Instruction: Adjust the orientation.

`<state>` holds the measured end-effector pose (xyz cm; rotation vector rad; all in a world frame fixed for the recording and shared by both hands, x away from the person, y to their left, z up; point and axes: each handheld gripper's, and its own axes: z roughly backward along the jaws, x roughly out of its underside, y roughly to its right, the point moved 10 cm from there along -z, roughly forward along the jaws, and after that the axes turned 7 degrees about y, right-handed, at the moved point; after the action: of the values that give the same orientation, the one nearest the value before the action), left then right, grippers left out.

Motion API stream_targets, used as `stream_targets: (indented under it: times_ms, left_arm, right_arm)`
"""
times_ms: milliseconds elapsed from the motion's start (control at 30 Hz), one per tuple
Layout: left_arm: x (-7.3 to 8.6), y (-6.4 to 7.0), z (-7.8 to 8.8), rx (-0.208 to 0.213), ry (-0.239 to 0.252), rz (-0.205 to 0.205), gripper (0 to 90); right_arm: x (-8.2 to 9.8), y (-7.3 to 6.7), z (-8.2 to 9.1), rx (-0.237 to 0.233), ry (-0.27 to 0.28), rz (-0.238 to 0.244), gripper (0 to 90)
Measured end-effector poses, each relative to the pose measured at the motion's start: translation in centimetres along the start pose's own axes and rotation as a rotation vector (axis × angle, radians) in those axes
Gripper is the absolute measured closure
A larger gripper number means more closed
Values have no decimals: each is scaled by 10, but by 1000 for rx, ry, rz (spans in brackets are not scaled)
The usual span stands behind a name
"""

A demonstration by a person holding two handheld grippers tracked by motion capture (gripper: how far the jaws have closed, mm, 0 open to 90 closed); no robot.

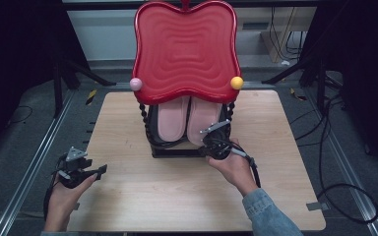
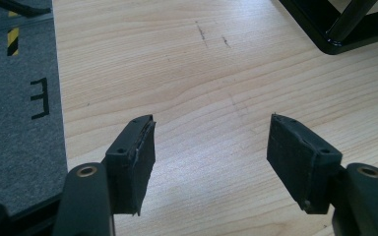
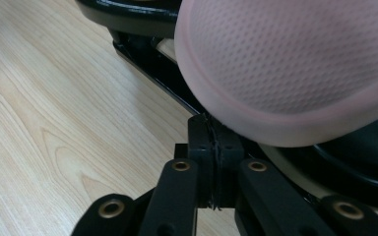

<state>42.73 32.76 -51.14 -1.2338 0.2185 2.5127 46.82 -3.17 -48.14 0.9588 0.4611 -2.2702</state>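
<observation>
Well left of the black rack (image 1: pixel 174 150), near the tabletop's (image 1: pixel 177 196) left edge, the left gripper (image 1: pixel 100 171) hovers with its jaws spread wide over bare wood (nothing between them). On the rack, under a red apple-shaped tray (image 1: pixel 186 49), lie two pink slippers (image 1: pixel 187 119). At the rack's front right corner, the right gripper (image 3: pixel 211 142) has its jaws pressed together, empty, just beneath the right slipper's mesh toe.

The red tray (image 1: pixel 186 49) hides the pink slippers' (image 1: pixel 187 120) far ends.
</observation>
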Motion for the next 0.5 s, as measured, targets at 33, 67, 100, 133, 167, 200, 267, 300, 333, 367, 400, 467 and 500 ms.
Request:
stream_targets:
  times_ms: [33,67,100,133,167,200,267,300,333,367,400,467,500]
  left_arm:
    - [0,0,0,0,1,1,349]
    - [0,0,0,0,1,1,349]
    - [0,0,0,0,1,1,349]
    - [0,0,0,-1,-1,-1,349]
    - [0,0,0,-1,0,0,349]
    - [0,-1,1,-3,1,1,349]
    - [0,-1,1,-4,1,2,349]
    - [0,-1,1,-3,1,1,349]
    - [0,0,0,-2,1,1,349]
    - [0,1,0,0,0,0,349]
    - [-1,1,0,1,-1,-3,348]
    - [-1,2,0,2,2,-2,349]
    - [-1,1,1,2,1,-2,349]
  right_arm:
    - [1,0,1,2,0,-2,859]
    - [1,-1,2,0,3,2,854]
    - [2,-3,3,0,4,2,852]
    - [2,-5,5,-6,6,-1,852]
    - [3,-4,7,-3,9,22,856]
    - [3,-6,10,-3,16,18,864]
    - [0,-8,16,-2,38,19,881]
    - [-2,-8,18,0,46,26,888]
    - [-3,-9,19,-1,49,27,892]
    - [-3,-8,18,-1,45,29,896]
    - [-4,-7,17,0,42,29,898]
    - [-5,-5,15,3,37,25,900]
    - [-6,-4,14,8,35,21,900]
